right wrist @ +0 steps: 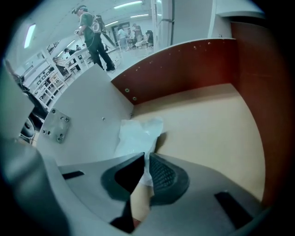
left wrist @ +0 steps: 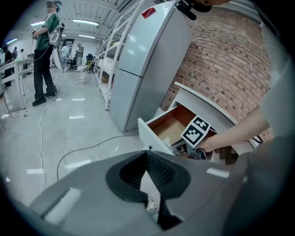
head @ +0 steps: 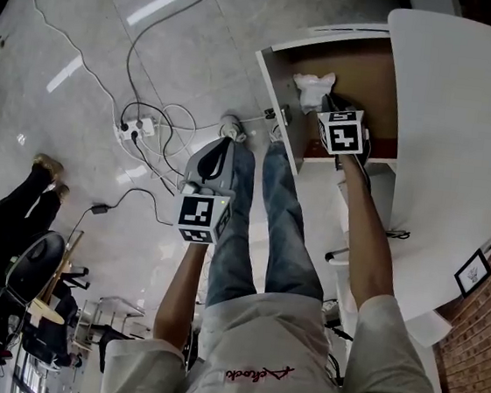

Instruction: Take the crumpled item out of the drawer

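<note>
While in one drawer (head: 364, 80), one wad (head: 313, 89)

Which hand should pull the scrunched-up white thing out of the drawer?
Right. The right hand-held gripper is in the open drawer, jaws pinching the crumpled white item. The left hand-held gripper is shut and outside the drawer, over the floor.

A: Where does the head view look from?
B: From above, steeply down past the legs (head: 268, 229) to the floor (head: 97, 33) and the open drawer (head: 365, 73).
A: And the gripper views?
B: The right one sits close inside that drawer (right wrist: 207, 124), facing its bottom. The left one stands farther back, looking across at the same drawer (left wrist: 168, 126).
</note>
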Demonstrator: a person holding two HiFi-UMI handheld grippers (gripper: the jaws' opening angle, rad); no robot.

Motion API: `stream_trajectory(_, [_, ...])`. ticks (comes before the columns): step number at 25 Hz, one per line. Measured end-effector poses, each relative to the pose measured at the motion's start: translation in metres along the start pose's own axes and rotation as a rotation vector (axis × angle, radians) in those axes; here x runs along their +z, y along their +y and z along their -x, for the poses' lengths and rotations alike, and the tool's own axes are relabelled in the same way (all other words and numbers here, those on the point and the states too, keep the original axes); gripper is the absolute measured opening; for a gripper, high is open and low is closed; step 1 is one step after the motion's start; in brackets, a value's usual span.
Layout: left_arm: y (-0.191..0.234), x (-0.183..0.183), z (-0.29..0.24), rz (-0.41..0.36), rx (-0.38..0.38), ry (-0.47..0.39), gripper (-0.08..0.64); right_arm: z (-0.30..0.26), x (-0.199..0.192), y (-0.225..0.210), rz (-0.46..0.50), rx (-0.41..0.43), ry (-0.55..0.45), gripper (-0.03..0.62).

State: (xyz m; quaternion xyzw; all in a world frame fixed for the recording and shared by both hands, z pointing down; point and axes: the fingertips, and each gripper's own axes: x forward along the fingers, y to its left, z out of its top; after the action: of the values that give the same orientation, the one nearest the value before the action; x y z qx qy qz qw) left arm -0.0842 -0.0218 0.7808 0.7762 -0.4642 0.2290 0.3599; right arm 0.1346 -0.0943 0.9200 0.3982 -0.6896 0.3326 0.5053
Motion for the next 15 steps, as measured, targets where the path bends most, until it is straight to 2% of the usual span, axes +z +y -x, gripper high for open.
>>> stream_trajectory(6, [0.0,0.001,0.0,0.001,-0.004,-0.004,0.009,0.004,0.004,0.002,-0.004,0.014,-0.012,0.023])
stream_trajectory(15, [-0.002,0.013,0.007,-0.001,0.002,-0.028,0.009,0.027,0.024,0.006,0.004,-0.021,-0.094,0.02])
